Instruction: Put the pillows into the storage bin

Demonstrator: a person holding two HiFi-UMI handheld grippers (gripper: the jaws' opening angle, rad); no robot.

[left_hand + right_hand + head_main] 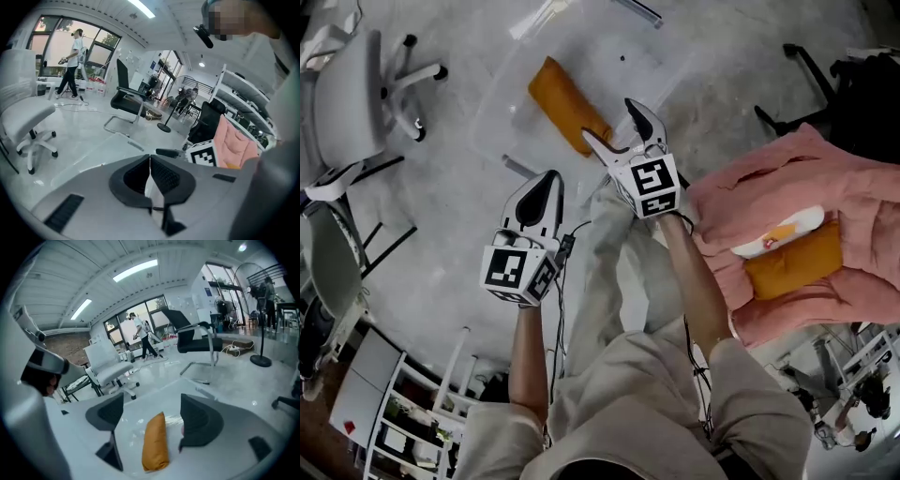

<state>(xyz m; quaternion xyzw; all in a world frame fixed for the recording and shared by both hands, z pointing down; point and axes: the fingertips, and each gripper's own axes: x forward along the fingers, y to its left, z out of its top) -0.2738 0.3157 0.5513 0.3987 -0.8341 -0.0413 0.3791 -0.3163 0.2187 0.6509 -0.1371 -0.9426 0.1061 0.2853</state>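
While my right gripper (607, 118) hangs over the clear storage bin (508, 111) with its jaws spread wide and gripping nothing, one orange pillow (565, 101) lies inside the bin, below the pads and apart from them. My left gripper (547, 178) sits near it, closer to me, jaws pressed together and empty. Off to my right, a second orange pillow (794, 262) and a white pillow (780, 232) rest on a pink blanket (853, 197).
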